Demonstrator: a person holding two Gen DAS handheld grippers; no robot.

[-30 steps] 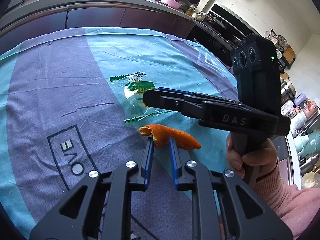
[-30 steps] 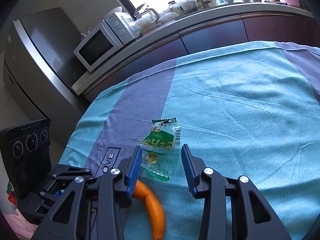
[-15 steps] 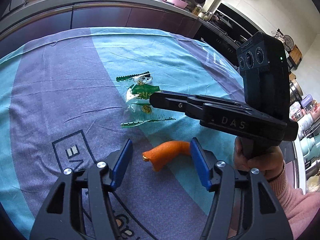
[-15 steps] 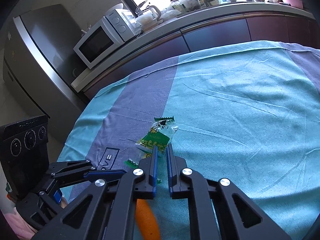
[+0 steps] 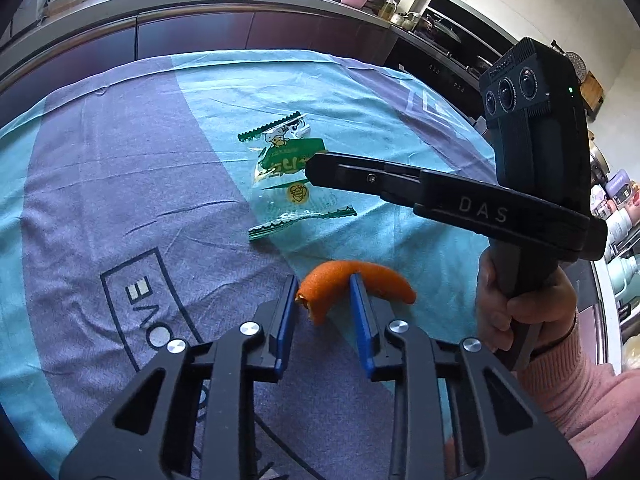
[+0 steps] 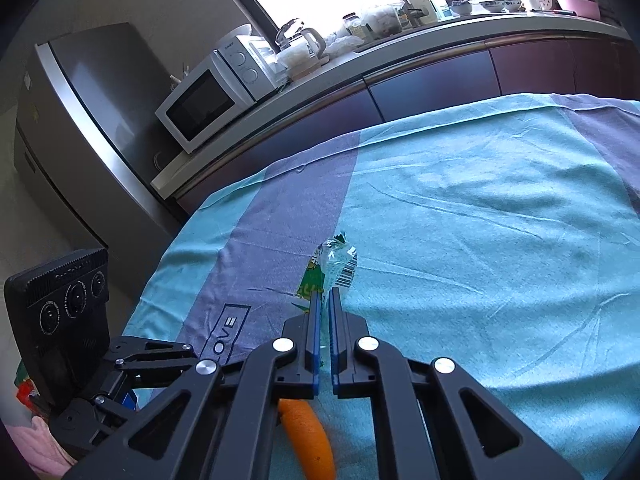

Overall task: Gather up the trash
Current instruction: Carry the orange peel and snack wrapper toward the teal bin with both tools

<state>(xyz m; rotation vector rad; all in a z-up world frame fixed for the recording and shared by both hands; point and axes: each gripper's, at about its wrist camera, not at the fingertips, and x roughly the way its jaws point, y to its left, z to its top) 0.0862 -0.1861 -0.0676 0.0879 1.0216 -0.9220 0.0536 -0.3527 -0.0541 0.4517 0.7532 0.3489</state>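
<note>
While the orange peel lies on the teal and purple cloth over the surface, the left hand-held gripper straddles it: blue pads either side, its jaws have just been closing, the left pad just at the peel's torn end, right pad against its middle. Whether they actually press it I cannot tell. Just beyond the peel, toward the far edge, sits the clear green snack wrapper, crumpled, w/ serrated strips top and bottom. The right hand-held gripper is clamped on that wrapper, jaws together on its near edge, the rest of the film sticking up past the tips. Seen from the left wrist cam, the right tool's black arm crosses over the wrapper's right side, hiding part of it; a hand in a pink sleeve grips its handle. Further out: dark cabinets, a counter w/ a white microwave, a kettle, bowls, & a steel fridge at left.
</note>
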